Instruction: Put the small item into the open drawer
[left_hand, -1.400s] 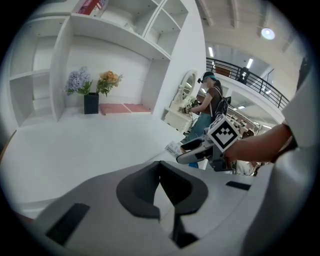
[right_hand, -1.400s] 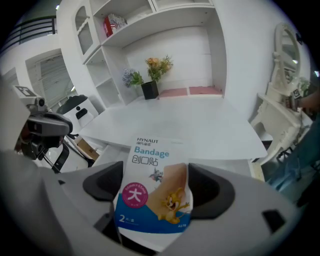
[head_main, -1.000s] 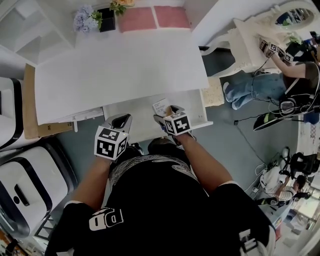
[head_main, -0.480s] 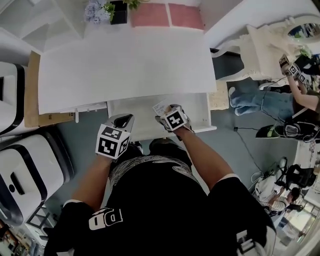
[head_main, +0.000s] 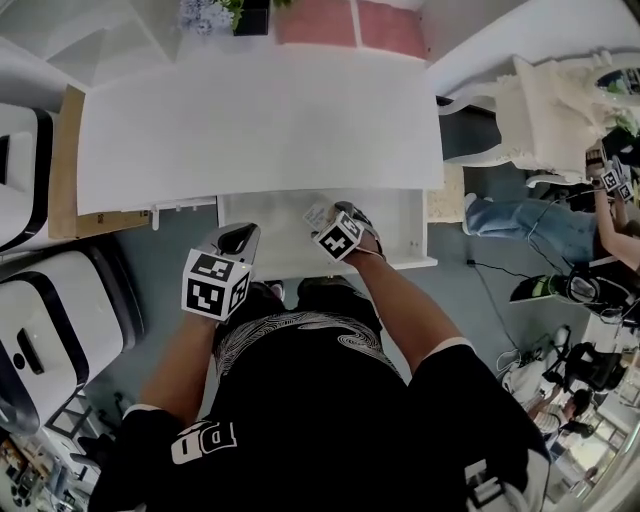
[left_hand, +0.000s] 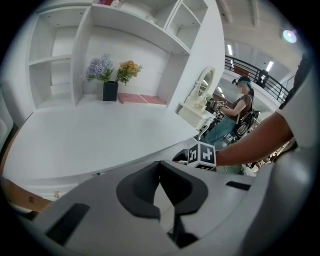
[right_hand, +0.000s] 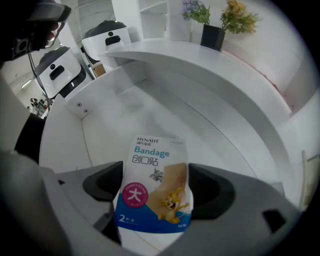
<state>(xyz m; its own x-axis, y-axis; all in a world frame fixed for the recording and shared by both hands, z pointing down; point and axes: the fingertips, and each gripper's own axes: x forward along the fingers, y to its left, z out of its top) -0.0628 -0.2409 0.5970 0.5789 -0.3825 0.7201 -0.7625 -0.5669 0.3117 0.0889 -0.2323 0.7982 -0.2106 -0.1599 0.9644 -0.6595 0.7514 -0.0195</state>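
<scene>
Nearly done: my right tongs (right_hand: 156, 192) clamp the bandage packet (right_hand: 150, 165) over the open drawer (head_main: 400, 215); only release remains; left tongs (left_hand: 161, 192) sit closed, empty.

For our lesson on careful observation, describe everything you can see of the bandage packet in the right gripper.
The bandage packet is a small, flat, glossy-looking pouch: white above, blue band below, with a pink round badge, cartoon figures and the word Bandage. It stands upright between the jaws of the right gripper, which clamp its sides, above the open white drawer.
</scene>
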